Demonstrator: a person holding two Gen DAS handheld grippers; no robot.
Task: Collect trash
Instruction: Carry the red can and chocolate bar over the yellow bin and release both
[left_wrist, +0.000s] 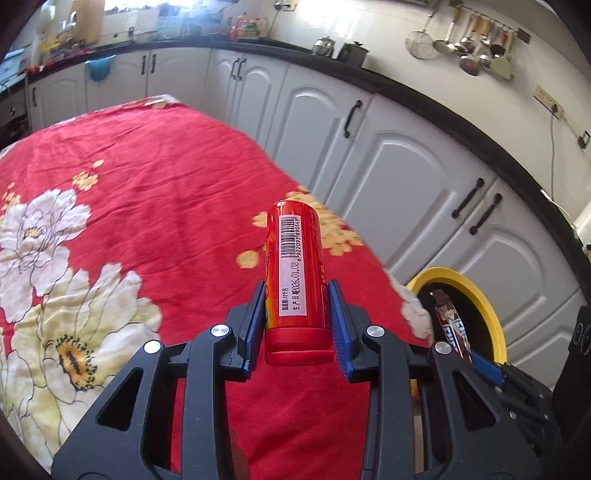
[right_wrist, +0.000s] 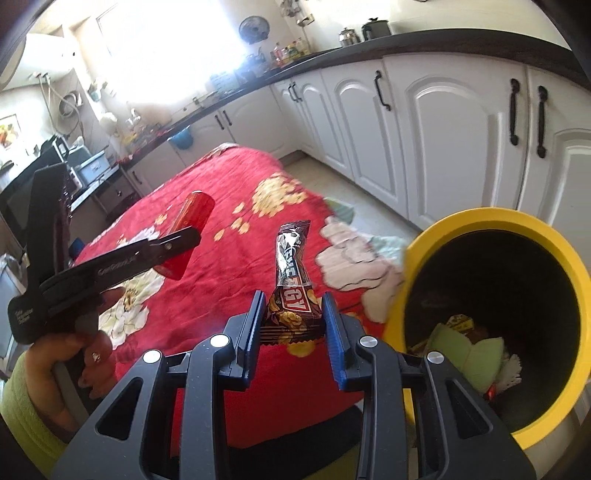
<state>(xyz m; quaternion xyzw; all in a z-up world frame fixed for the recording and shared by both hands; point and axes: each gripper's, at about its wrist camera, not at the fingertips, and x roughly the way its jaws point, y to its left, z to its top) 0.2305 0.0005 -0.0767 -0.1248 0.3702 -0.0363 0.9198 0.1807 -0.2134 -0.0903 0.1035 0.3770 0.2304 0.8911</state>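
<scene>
My left gripper (left_wrist: 297, 317) is shut on a red tube-shaped container (left_wrist: 294, 273) with a white barcode label, held above the red flowered cloth (left_wrist: 147, 177). The same red container (right_wrist: 190, 225) shows in the right wrist view, clamped in the left gripper (right_wrist: 177, 243) at the left. My right gripper (right_wrist: 293, 314) is shut on a brown and silver snack wrapper (right_wrist: 291, 269), which stands up between the blue pads (right_wrist: 334, 325). That wrapper (left_wrist: 448, 321) also appears at the right of the left wrist view, in front of the bin. The yellow-rimmed bin (right_wrist: 436, 236) stands just right of the table.
The bin (left_wrist: 491, 306) has a black inside with pale green paper and other trash (right_wrist: 472, 350) at its bottom. White kitchen cupboards (left_wrist: 388, 155) with black handles run behind the table and bin. A hand (right_wrist: 74, 354) with a yellow-green sleeve holds the left gripper.
</scene>
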